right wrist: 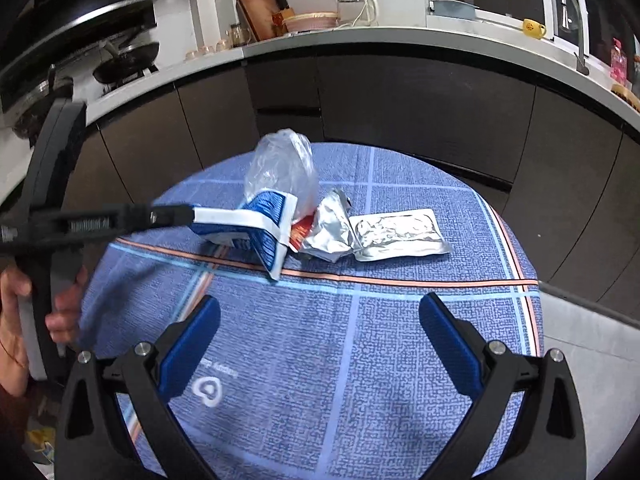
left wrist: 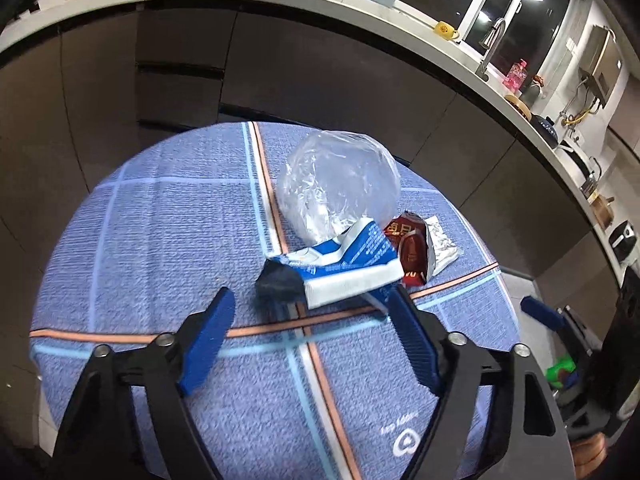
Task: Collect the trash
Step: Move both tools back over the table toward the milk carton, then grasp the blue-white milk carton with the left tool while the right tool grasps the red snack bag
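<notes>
A blue-and-white wrapper [left wrist: 348, 266] lies on the blue checked tablecloth [left wrist: 160, 240], just ahead of my left gripper [left wrist: 310, 306]. That gripper is open, with its right finger [left wrist: 408, 328] touching the wrapper's near edge. Behind the wrapper are a clear plastic bag [left wrist: 340, 184], a red packet [left wrist: 412, 252] and a silver foil pouch [left wrist: 442, 246]. In the right wrist view the left gripper's finger [right wrist: 168, 214] reaches the wrapper [right wrist: 260, 228] from the left. Crumpled foil [right wrist: 328, 228] and a flat foil pouch [right wrist: 400, 234] lie to its right. My right gripper [right wrist: 320, 316] is open and empty, nearer the table's front.
The small table's edge [right wrist: 536, 280] curves off at the right. Dark kitchen cabinets [right wrist: 400, 96] under a white counter [right wrist: 360, 36] stand behind it. The counter holds a yellow mug [right wrist: 534, 28], a kettle and baskets. A stove with a pan [right wrist: 128, 60] is at the left.
</notes>
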Motion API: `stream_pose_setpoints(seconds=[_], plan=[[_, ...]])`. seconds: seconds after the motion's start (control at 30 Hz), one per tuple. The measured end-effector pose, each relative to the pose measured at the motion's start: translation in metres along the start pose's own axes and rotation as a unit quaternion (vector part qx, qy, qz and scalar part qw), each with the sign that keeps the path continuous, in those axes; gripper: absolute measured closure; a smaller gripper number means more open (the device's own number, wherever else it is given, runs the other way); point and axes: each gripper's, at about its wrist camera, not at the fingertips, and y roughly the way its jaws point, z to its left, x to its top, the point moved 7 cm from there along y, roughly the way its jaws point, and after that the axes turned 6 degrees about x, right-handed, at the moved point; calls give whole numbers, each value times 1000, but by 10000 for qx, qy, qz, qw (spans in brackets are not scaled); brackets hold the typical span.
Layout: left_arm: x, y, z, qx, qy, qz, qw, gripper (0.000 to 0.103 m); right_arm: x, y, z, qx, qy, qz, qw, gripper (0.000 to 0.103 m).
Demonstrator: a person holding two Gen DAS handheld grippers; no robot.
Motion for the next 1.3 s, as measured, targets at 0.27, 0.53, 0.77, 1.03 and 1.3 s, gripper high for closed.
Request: stream_pose_setpoints(seconds=[0.27, 0.53, 0.77, 1.03, 1.3], plan=[[13, 23, 1, -131, -118, 198, 9996, 36, 6, 13, -3, 17, -17, 93, 10000, 3], [15, 30, -3, -267, -57, 160, 9995, 94, 27, 38, -5, 47, 56, 71, 9999, 11], [-6, 18, 1, -265, -85, 129, 9995, 103, 39, 61, -5, -10, -10, 130, 9999, 24], [-35, -19, 30, 57, -353, -28, 9994, 102, 43, 82, -14, -51, 207, 248, 9995, 41], [-52, -32, 44, 296, -209, -13, 9993, 63, 36, 92, -20, -246, 186, 395, 9987, 97]])
